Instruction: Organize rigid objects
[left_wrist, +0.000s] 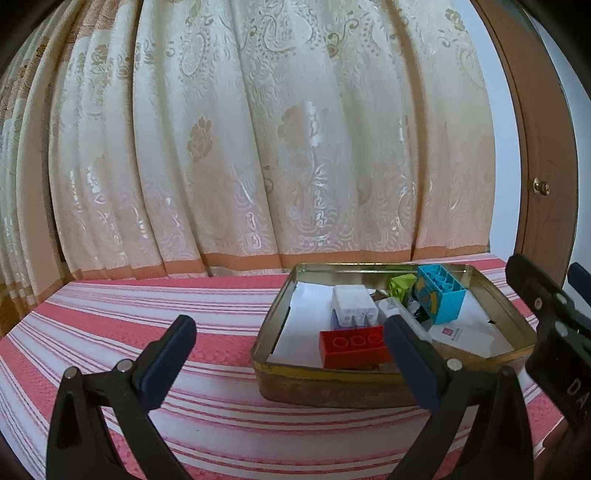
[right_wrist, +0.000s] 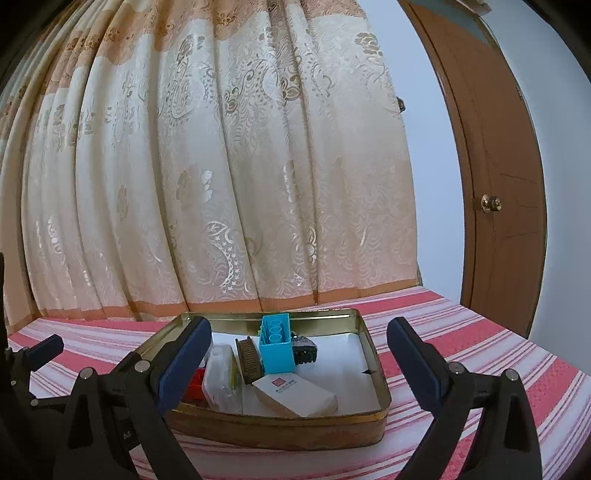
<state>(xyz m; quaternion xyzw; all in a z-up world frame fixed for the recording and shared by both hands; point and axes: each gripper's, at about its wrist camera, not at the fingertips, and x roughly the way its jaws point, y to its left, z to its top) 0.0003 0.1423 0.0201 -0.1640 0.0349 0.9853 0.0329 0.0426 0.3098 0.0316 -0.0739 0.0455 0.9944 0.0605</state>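
Observation:
A shallow gold tin tray (left_wrist: 325, 384) sits on the red-and-white striped cloth, also in the right wrist view (right_wrist: 280, 430). Inside it lie a red brick (left_wrist: 351, 347), a blue brick (left_wrist: 441, 295) (right_wrist: 275, 349), a green brick (left_wrist: 400, 284), a white charger block (left_wrist: 354, 304), a white card box (right_wrist: 295, 397), a wrapped white packet (right_wrist: 219, 384) and a dark brush (right_wrist: 249, 358). My left gripper (left_wrist: 291, 354) is open and empty, just left of and before the tray. My right gripper (right_wrist: 299, 360) is open and empty, straddling the tray's near side.
A cream patterned curtain (left_wrist: 258, 147) hangs right behind the table. A brown door with a brass knob (right_wrist: 491, 203) stands at the right. The striped cloth (left_wrist: 129, 325) stretches to the left of the tray. The right gripper's body (left_wrist: 554, 325) shows at the right edge of the left wrist view.

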